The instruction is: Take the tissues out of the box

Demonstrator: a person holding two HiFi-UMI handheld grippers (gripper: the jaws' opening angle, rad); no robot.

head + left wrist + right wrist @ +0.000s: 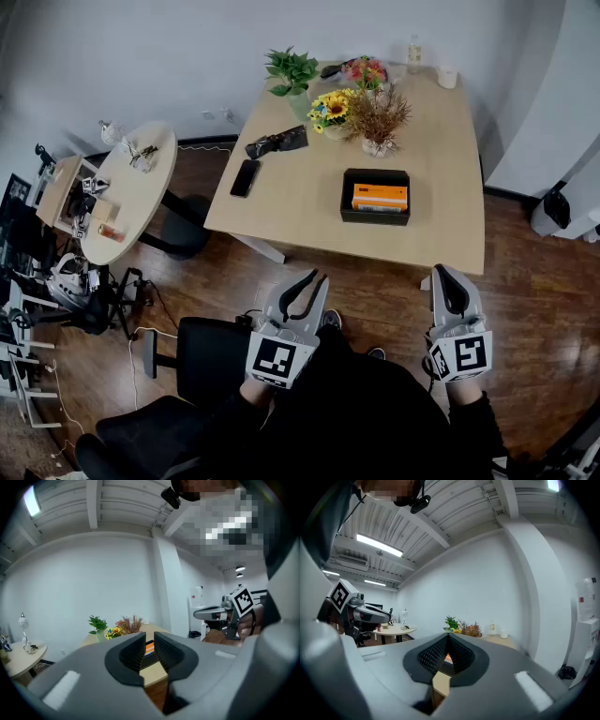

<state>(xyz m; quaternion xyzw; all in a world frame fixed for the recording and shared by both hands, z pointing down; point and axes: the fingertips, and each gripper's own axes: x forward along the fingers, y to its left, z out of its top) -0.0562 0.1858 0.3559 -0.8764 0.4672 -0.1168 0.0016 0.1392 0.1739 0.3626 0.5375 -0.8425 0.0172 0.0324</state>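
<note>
Left tongs (pixel 305 281) and right tongs (pixel 452 286) are both closed, empty, well short of the bench (pixel 291 211). The box (pixel 375 219) with its orange tissue pack (pixel 380 197) sits ahead, between them. Reaching in closed would likely shove it (it looks light) into the dried flowers (pixel 378 117) just beyond. A phone (pixel 246 177) lies ahead-left, out of the way.

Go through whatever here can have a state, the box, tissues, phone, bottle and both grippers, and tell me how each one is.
Black box: on the table, open on top.
Orange tissue pack: lying flat inside the box, not taken out.
Phone: flat on the table, screen dark.
Bottle: upright.
Left gripper: shut, empty, short of the table.
Right gripper: shut, empty, short of the table.
</note>
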